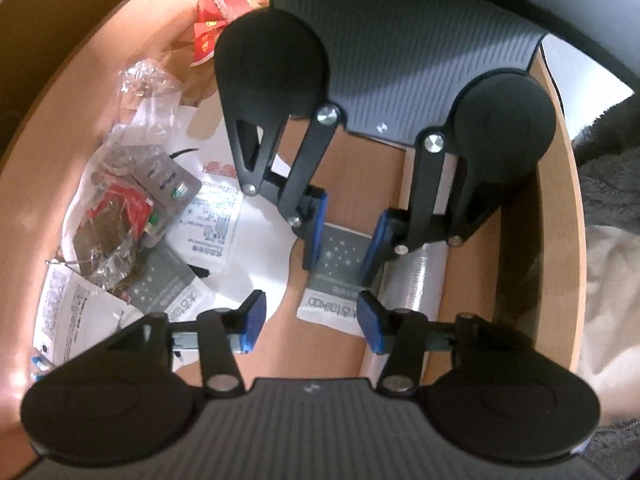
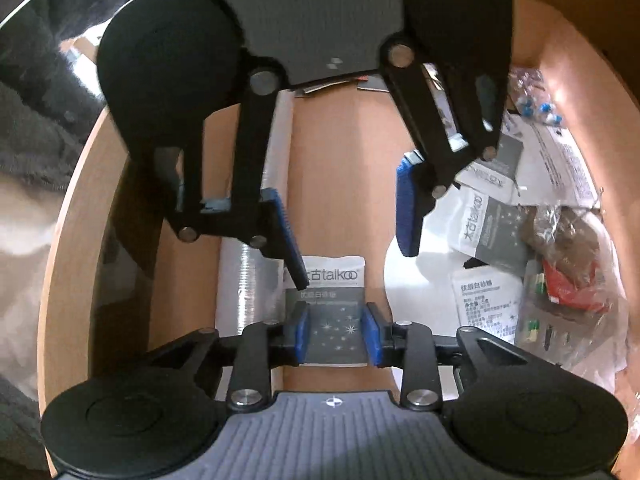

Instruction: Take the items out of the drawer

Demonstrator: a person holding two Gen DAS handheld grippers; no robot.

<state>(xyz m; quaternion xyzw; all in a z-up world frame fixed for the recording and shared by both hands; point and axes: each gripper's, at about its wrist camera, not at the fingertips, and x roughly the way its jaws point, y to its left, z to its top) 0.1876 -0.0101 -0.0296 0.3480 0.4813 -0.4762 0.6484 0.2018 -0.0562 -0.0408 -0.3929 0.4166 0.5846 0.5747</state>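
Inside the wooden drawer [image 2: 332,152], the right gripper [image 2: 338,336] is straddling the Taikoo sachet [image 2: 334,280] at six o'clock, jaws narrow and seemingly unclamped, while the left gripper [image 1: 310,320] is hovering wide and empty; closing and lifting probably comes next.

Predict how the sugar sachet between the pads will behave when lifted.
The sugar sachet looks thin and flat, so probably light and floppy if pinched by an edge. It lies flush on the smooth drawer floor, so it may slide rather than lift.
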